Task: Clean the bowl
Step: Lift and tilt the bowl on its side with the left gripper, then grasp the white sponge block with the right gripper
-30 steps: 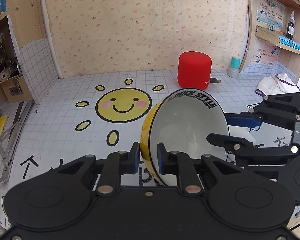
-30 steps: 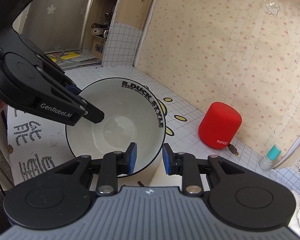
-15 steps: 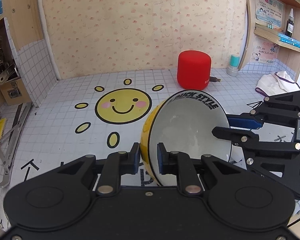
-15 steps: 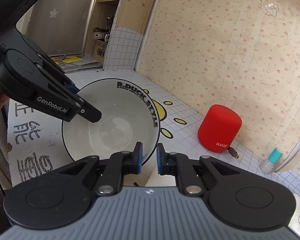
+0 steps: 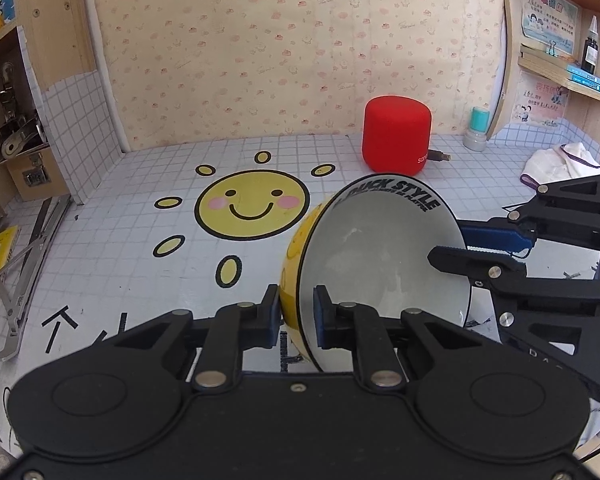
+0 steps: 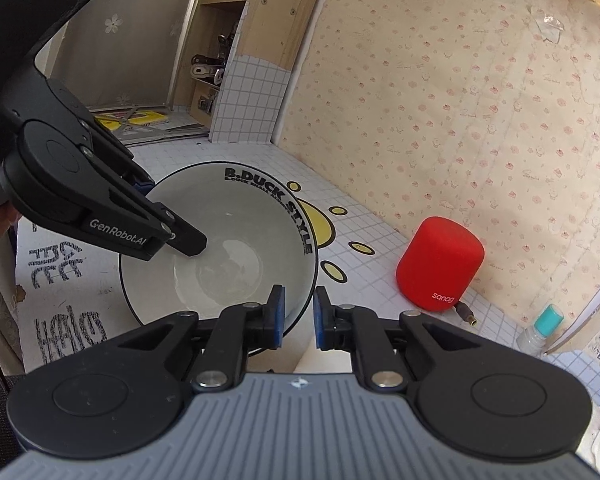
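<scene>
A bowl (image 5: 380, 248), white inside and yellow outside with black "B.DUCK STYLE" lettering, is held tilted on edge above the tiled tabletop. My left gripper (image 5: 299, 312) is shut on its near rim, with one finger inside the bowl and one on the yellow outside. My right gripper (image 5: 456, 242) comes in from the right and grips the opposite rim. In the right wrist view the bowl (image 6: 228, 256) opens toward the camera. There the right gripper (image 6: 299, 312) is shut on the rim, and the left gripper (image 6: 168, 212) clamps the far left edge.
A red cylindrical speaker (image 5: 396, 140) with a cable stands behind the bowl. A teal-capped bottle (image 5: 476, 132) and a white cloth (image 5: 556, 160) lie at the back right under wooden shelves. A folded metal stand (image 5: 24, 264) lies at the left. A sun sticker (image 5: 252, 204) marks the tabletop.
The right gripper's jaws have closed onto the bowl's rim. The left gripper and the bowl have stayed where they were.
</scene>
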A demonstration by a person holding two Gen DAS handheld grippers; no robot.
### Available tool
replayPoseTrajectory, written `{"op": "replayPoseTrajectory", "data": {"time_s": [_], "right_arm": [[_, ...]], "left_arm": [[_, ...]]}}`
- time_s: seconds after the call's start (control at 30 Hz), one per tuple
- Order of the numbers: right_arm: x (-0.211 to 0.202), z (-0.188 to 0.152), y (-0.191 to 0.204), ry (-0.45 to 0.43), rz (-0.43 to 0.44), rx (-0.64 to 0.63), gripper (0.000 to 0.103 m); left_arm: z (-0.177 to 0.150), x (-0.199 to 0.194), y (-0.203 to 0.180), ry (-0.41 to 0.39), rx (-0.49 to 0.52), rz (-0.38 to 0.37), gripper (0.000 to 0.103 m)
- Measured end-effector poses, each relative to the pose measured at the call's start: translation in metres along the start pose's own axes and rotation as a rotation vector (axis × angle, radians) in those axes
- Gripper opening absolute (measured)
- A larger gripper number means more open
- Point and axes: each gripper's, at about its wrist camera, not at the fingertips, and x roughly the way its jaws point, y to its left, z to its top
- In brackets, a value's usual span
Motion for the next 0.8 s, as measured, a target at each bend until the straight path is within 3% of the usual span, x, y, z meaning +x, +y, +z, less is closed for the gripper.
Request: {"op": "replayPoseTrajectory", "data": {"time_s": [0.33, 0.63, 0.73, 0.8], "right_arm": [[-0.002, -0.001, -0.006, -0.002, 0.028, 0.125, 0.020], [-0.019, -0.011, -0.012, -0.008, -0.001, 0.168, 0.025], [-0.026, -0.017, -0.014, 0.003, -0.017, 0.165, 0.041], [-0.031, -0.020, -0.013, 0.004, -0.044, 0.146, 0.043]], "left_arm": [[-0.007, -0.007, -0.011, -0.006, 0.008, 0.033, 0.018], [-0.006, -0.008, -0.011, -0.010, -0.015, 0.025, 0.018], [-0.005, -0.008, -0.011, -0.013, -0.015, 0.024, 0.018], [-0.006, -0.008, -0.011, -0.011, -0.018, 0.022, 0.018]]}}
